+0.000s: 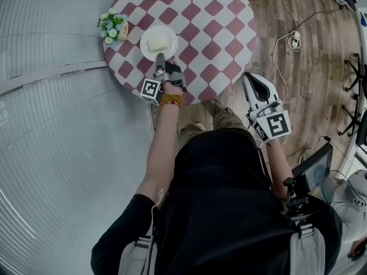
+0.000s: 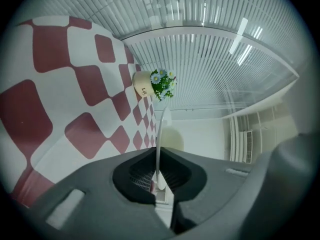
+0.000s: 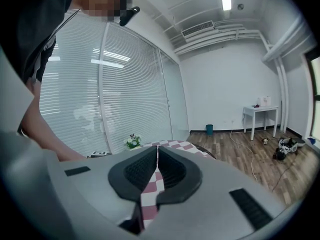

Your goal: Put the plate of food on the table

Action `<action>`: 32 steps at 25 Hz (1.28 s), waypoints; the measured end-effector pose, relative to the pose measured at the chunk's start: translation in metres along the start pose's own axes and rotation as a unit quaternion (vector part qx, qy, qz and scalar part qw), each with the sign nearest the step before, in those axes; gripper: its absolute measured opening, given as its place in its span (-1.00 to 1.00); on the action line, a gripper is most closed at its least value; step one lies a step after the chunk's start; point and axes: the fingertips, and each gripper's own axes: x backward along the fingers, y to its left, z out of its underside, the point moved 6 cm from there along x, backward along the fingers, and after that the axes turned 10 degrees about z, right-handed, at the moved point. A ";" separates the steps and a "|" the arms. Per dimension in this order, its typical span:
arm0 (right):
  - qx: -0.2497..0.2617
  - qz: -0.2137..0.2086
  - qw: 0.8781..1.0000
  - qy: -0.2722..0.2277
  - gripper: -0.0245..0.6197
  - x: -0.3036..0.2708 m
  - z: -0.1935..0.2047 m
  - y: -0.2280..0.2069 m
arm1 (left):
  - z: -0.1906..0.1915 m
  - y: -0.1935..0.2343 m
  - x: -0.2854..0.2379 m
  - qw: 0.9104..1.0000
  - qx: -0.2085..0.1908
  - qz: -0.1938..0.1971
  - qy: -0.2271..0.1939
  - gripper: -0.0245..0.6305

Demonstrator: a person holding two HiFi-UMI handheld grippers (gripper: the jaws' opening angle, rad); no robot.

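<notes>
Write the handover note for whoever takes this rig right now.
Left hand-held gripper: shut on the rim of the plate, with the food on it.
Right hand-held gripper: shut, empty, off the edge of the table.
Done: the plate is over the checkered top, near the flower pot. Cannot tell whether it rests there.
Left to do: seat the plate, release.

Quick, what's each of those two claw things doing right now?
Left gripper: closed on the rim of the round white plate of pale food.
Right gripper: closed, holding nothing.
</notes>
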 end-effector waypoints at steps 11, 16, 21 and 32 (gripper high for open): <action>-0.010 0.019 0.999 0.036 -0.88 0.000 0.024 -0.020 | 0.014 0.042 -0.029 0.999 0.017 -0.043 -0.003 -0.87; -0.017 0.025 0.998 0.054 -0.88 0.007 0.034 -0.023 | 0.020 0.055 -0.030 0.996 -0.005 -0.090 0.003 -0.87; -0.021 0.030 0.997 0.067 -0.88 0.006 0.035 -0.024 | 0.028 0.065 -0.032 0.993 -0.004 -0.120 0.020 -0.87; -0.023 0.010 0.996 0.084 -0.88 -0.013 0.052 -0.016 | 0.016 0.082 -0.032 0.992 0.005 -0.126 0.012 -0.87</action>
